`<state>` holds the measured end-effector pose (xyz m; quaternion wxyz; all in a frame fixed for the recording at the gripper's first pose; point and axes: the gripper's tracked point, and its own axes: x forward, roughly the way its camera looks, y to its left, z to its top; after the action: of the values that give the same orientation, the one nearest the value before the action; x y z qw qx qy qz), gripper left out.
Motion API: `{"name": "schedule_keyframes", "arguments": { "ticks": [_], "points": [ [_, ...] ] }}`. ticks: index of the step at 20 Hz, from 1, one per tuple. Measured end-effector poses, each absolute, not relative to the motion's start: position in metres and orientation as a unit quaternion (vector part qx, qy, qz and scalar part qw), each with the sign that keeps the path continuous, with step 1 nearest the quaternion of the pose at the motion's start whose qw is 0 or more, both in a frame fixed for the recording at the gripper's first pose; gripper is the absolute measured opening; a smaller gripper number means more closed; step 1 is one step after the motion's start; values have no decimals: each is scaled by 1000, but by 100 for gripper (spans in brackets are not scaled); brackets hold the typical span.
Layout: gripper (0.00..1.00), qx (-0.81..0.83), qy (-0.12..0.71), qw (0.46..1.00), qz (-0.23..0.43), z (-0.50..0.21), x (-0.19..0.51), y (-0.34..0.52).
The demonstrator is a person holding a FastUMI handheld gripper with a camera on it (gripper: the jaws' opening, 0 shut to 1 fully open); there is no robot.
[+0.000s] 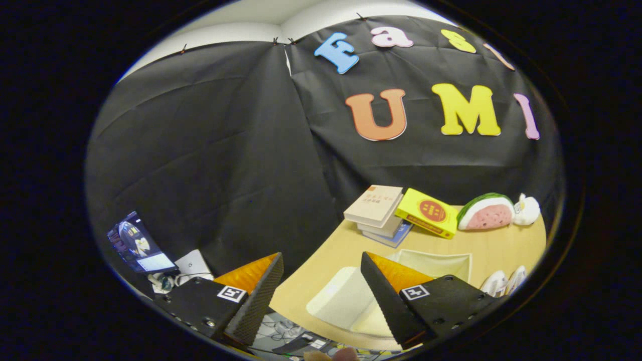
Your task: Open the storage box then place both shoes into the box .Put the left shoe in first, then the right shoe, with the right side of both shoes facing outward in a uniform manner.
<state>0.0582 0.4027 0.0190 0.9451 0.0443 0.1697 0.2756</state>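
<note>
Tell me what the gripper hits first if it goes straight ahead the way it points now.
Probably the black cloth wall. The open gripper points above the table; the storage box lies low between its fingers and the books stand right of its line. Depth is unclear.

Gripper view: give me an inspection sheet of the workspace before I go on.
Surface: wooden table, bare in the middle.
Job's things: white storage box just ahead of the jaws, lid standing open; white shoes beside it, partly hidden.
Clutter: stack of books, yellow box, watermelon toy, small white toy along the far edge.
Grippers: gripper open, jaws apart, holding nothing.
Cables: thin cable beside the table.
Surroundings: black cloth wall; screen off the table.
</note>
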Motion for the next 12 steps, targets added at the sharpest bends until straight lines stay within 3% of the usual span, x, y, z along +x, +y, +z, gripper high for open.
{"name": "schedule_keyframes", "arguments": {
  "ticks": [6, 12],
  "points": [
    [96, 17, 134, 968, 212, 19, 55, 291],
    [96, 6, 163, 978, 133, -24, 47, 145]
  ]
}}
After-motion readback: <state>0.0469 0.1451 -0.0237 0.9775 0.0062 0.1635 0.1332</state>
